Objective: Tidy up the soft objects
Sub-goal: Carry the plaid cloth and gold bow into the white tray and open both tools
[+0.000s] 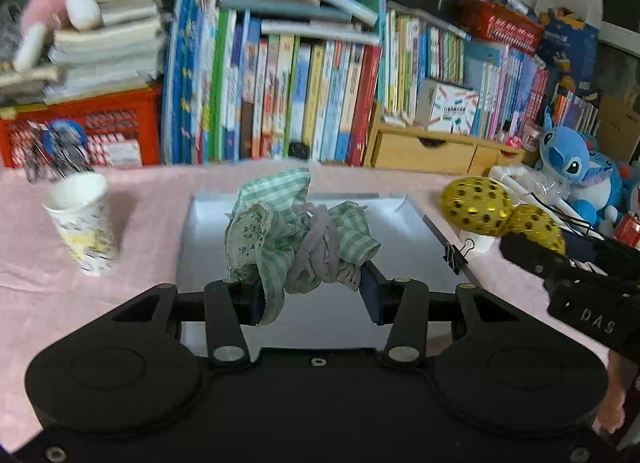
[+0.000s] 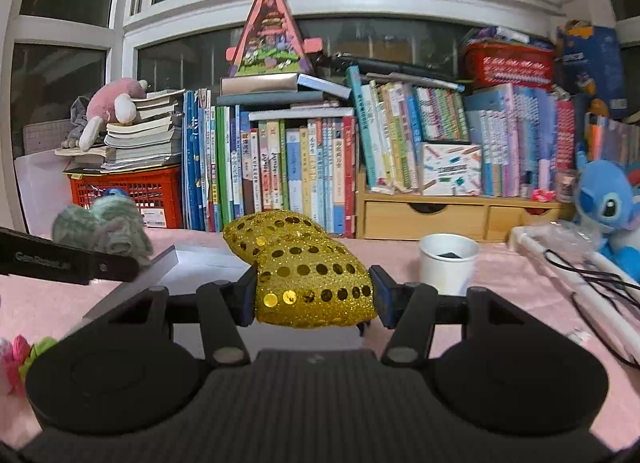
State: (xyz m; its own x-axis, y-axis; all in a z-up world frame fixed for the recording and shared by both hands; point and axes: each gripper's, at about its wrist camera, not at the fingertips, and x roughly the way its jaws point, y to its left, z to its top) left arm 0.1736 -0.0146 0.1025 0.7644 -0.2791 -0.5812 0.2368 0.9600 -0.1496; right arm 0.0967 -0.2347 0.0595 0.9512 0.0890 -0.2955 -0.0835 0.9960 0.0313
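Note:
My left gripper [image 1: 314, 291] is shut on a green checked cloth bundle [image 1: 280, 231] with a grey-purple band, held above a grey tray [image 1: 392, 239] on the pink tablecloth. In the right wrist view the same bundle [image 2: 102, 229] shows at the left, with the left gripper's finger beside it. My right gripper [image 2: 314, 295] is shut on a gold sequined bow [image 2: 308, 267], lifted over the tray's near right corner [image 2: 160, 259]. The left wrist view shows the bow [image 1: 480, 205] at the right, with the right gripper's black finger [image 1: 560, 263] below it.
A patterned paper cup [image 1: 84, 223] stands left of the tray and a white paper cup [image 2: 448, 263] to its right. A binder clip [image 1: 456, 255] sits on the tray's right edge. Books, a red crate [image 1: 100, 135], wooden drawers [image 2: 424, 219] and blue plush toys [image 1: 572, 159] line the back.

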